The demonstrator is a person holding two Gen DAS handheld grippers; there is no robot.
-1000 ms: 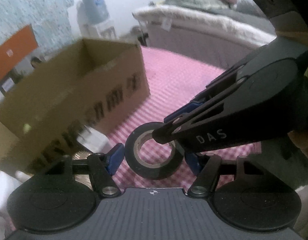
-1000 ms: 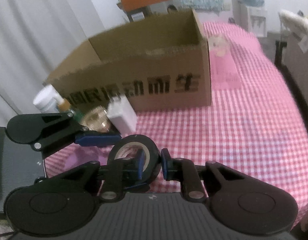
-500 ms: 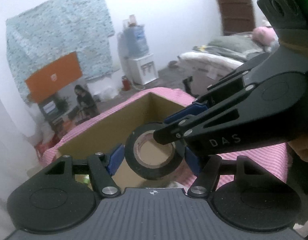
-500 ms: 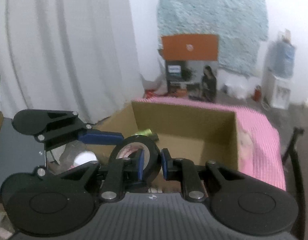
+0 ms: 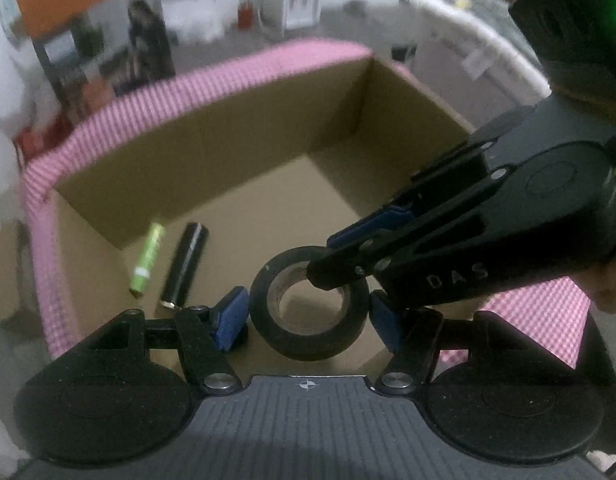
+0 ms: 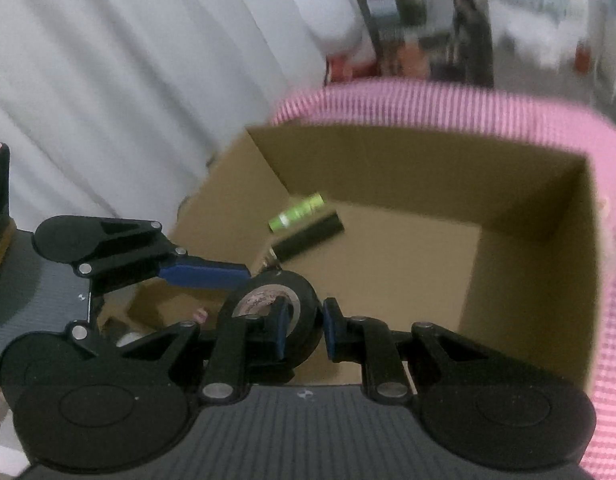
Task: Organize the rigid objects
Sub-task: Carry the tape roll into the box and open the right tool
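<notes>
Both grippers have swung from beside the cardboard box [image 5: 212, 152] to above its open top, carrying the black tape roll [image 5: 308, 312] along. The right gripper [image 6: 304, 330] pinches the roll's wall, one finger through its core. The left gripper [image 5: 308, 316] stands half open around it (pads apparently not pressing), so release into the box, beside the green battery [image 5: 148, 258] and black cylinder [image 5: 186, 264], looks next.

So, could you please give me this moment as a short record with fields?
held item: black tape roll, above the open cardboard box
right hand-held gripper: shut on the roll's wall, one finger through its hole
left hand-held gripper: pads either side of the roll, contact unclear
already in box: green battery, black cylinder
surface: pink checked cloth
</notes>
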